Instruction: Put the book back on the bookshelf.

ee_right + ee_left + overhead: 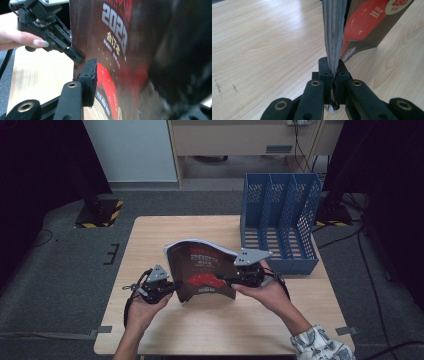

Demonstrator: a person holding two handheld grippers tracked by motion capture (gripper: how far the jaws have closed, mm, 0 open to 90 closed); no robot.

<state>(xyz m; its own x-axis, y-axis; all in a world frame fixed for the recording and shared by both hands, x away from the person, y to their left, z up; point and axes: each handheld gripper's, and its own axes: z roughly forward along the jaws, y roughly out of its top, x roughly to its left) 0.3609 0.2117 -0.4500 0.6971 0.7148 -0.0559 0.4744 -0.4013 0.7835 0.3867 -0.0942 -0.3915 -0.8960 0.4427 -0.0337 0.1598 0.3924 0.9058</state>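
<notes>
Your left forearm comes up from the bottom edge of the high view, angled slightly right, and your left hand (145,305) wraps under the left gripper (172,287), which points right toward the middle of the table (150,235). Its jaws are clamped tight on the left edge of the magazine (202,270); the left gripper view shows the stacked page edges pinched between the two pads, with the dark red cover rising to the right of them.

Your right forearm, in a patterned sleeve (320,342), enters from the lower right and slants up-left. Your right hand (267,287) cradles the right gripper (220,277), which points left across the cover. Its jaws stand apart: in the right gripper view one pad sits just beside the cover's face, and the other jaw is too blurred to read.

The magazine is lifted and bowed above the table's centre, between your two hands. The blue file rack (280,220) stands at the far right corner, apart from it.
</notes>
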